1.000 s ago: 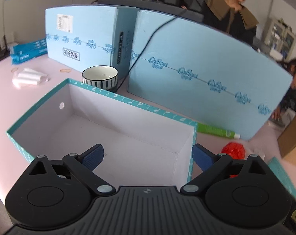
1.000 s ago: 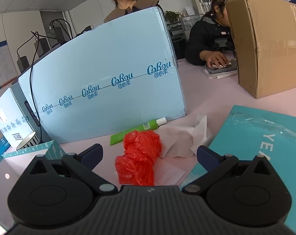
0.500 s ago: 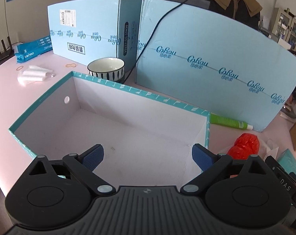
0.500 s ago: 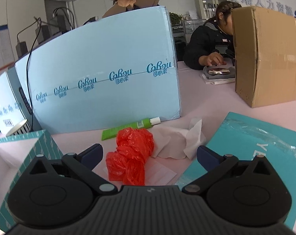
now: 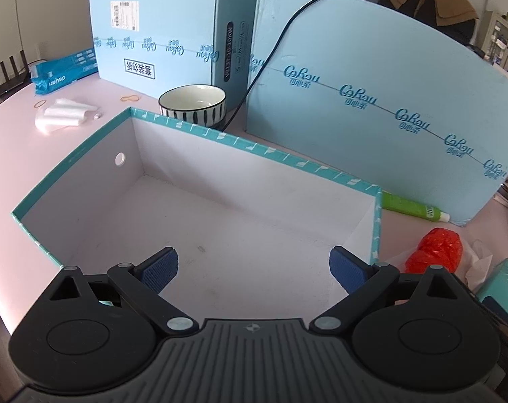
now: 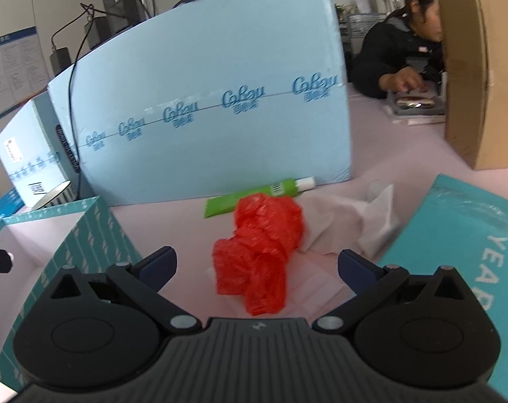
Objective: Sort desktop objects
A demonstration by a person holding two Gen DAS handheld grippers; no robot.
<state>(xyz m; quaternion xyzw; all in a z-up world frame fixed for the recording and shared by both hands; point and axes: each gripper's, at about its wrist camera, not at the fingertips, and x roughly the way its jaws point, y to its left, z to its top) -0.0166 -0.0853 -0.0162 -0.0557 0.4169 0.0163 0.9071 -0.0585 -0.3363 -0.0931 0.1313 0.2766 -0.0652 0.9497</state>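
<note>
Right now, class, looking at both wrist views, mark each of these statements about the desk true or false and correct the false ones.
1. The teal box holds a bowl. False: it is empty; the striped bowl stands behind it.
2. The right gripper is open, with the red plastic bag ahead of it. True.
3. The green tube lies at the foot of the blue carton. True.
4. The left gripper grips a tissue. False: it is open, holding nothing.
</note>
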